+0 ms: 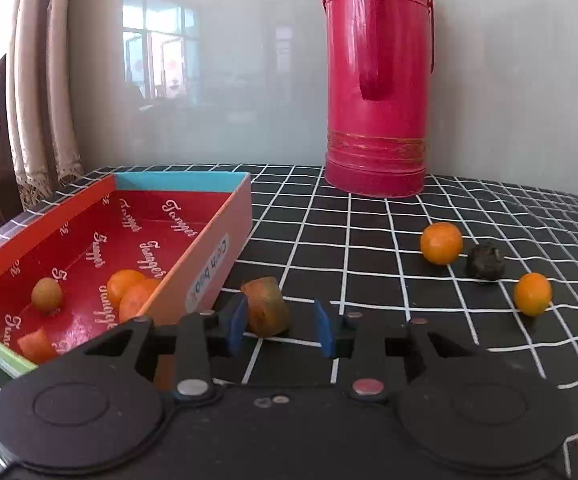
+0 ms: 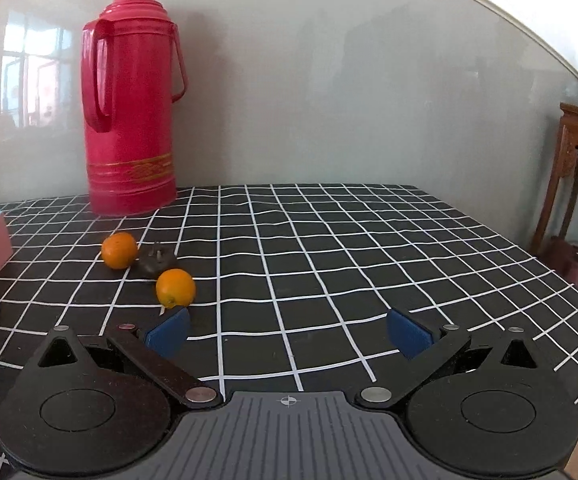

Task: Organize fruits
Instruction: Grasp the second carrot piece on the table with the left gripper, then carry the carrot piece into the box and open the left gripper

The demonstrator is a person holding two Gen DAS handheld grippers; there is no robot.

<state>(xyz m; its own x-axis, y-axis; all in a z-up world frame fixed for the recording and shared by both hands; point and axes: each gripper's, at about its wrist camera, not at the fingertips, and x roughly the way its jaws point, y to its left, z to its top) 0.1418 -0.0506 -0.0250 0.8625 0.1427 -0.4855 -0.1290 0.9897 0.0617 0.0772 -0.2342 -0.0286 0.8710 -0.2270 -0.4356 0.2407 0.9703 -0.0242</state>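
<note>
The left gripper [image 1: 281, 330] sits lowest and closest in its own view, jaws set to a narrow gap. An orange-brown fruit chunk [image 1: 267, 306] lies on the cloth just beyond the blue pads [image 1: 235, 326], nearer the left pad; contact with that pad cannot be confirmed, and the right pad stands clear of it.

Immediately left of the chunk stands the red box [image 1: 213, 248], its long wall hemming in the left finger. Inside it lie 1 small brown round fruit [image 1: 46, 294], 2 orange fruits [image 1: 127, 290] pressed together against the near wall, and 1 orange piece [image 1: 37, 344] at the near corner.

On the checked tablecloth [image 1: 369, 240] to the right lie 2 loose oranges, the farther one [image 1: 441, 248] and the nearer one [image 1: 533, 294], with a dark lumpy item [image 1: 485, 262] between them. A red thermos [image 1: 377, 80] stands upright at the back by the wall.

The right gripper [image 2: 289, 334] is spread wide and holds nothing. The nearer orange [image 2: 175, 288] lies just beyond its left pad [image 2: 168, 334], apart from it.

Only the left wrist view shows the box contents and a curtain [image 1: 41, 80]. Only the right wrist view shows a wooden side table [image 2: 573, 184] past the table edge.
</note>
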